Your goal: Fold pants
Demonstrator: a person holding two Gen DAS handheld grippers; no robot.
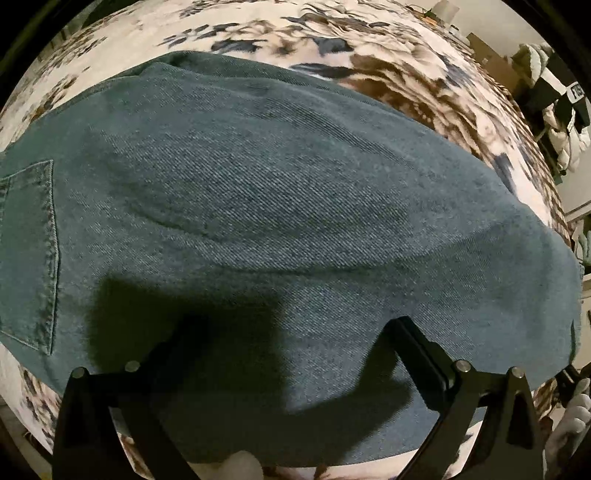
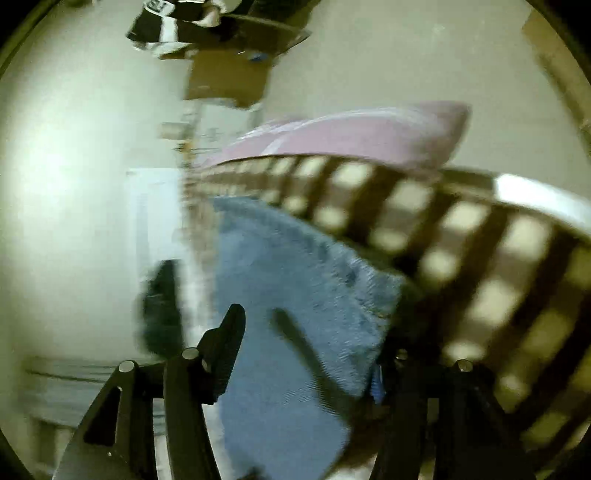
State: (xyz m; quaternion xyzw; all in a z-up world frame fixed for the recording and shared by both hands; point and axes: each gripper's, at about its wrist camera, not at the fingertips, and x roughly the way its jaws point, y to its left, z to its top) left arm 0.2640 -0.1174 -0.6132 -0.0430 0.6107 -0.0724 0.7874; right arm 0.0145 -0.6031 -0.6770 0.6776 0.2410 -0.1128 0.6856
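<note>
Blue denim pants [image 1: 280, 206] lie flat on a floral bedspread [image 1: 417, 85] and fill most of the left wrist view; a back pocket [image 1: 29, 251] shows at the left edge. My left gripper [image 1: 291, 332] hovers just above the near part of the denim with its fingers wide apart and nothing between them. In the blurred right wrist view, the pants [image 2: 291, 295] show as a blue fold on the bed. My right gripper [image 2: 314, 332] is open; its left finger [image 2: 225, 343] is plain, and its right finger is hidden behind the denim edge.
A pink pillow [image 2: 354, 133] lies on a brown checked blanket [image 2: 480, 258]. A cardboard box [image 2: 225, 77] and dark clothing [image 2: 166, 22] sit by the wall. Clothes and a white item [image 1: 561, 122] hang at the right beyond the bed.
</note>
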